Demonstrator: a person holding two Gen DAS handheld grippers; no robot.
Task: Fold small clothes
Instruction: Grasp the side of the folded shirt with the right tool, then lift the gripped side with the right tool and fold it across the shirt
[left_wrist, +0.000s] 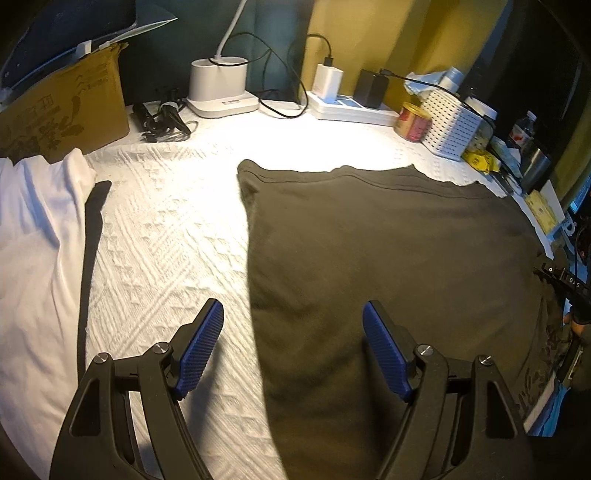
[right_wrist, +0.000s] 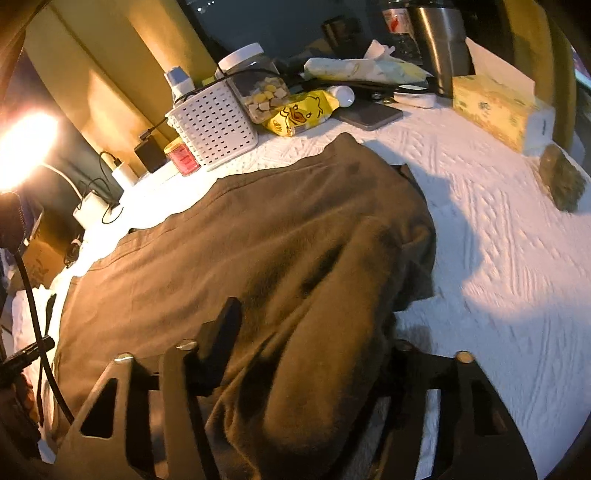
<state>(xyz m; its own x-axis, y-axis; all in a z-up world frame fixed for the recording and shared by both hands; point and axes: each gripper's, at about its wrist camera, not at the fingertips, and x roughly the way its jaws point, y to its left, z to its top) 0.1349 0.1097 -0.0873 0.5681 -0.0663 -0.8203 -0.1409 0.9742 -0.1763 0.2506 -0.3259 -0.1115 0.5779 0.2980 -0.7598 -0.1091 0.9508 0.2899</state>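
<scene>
A dark olive-brown garment (left_wrist: 388, 258) lies spread on the white textured cloth (left_wrist: 166, 240). My left gripper (left_wrist: 293, 347) is open and empty, hovering over the garment's left edge. In the right wrist view the same garment (right_wrist: 258, 240) is bunched and draped between my right gripper's (right_wrist: 306, 332) fingers. The left finger (right_wrist: 221, 328) shows; the right one is hidden under the fabric. The jaws stand wide apart. A white garment (left_wrist: 33, 258) lies at the far left.
At the back stand a cardboard box (left_wrist: 62, 107), lamp base (left_wrist: 219, 86), power strip (left_wrist: 354, 107), red tin (left_wrist: 413, 122), white basket (right_wrist: 214, 122), snack jar (right_wrist: 258, 85), yellow duck pouch (right_wrist: 301, 112), steel flask (right_wrist: 441, 44), tissue box (right_wrist: 498, 107). A small folded dark cloth (right_wrist: 561, 177) lies right.
</scene>
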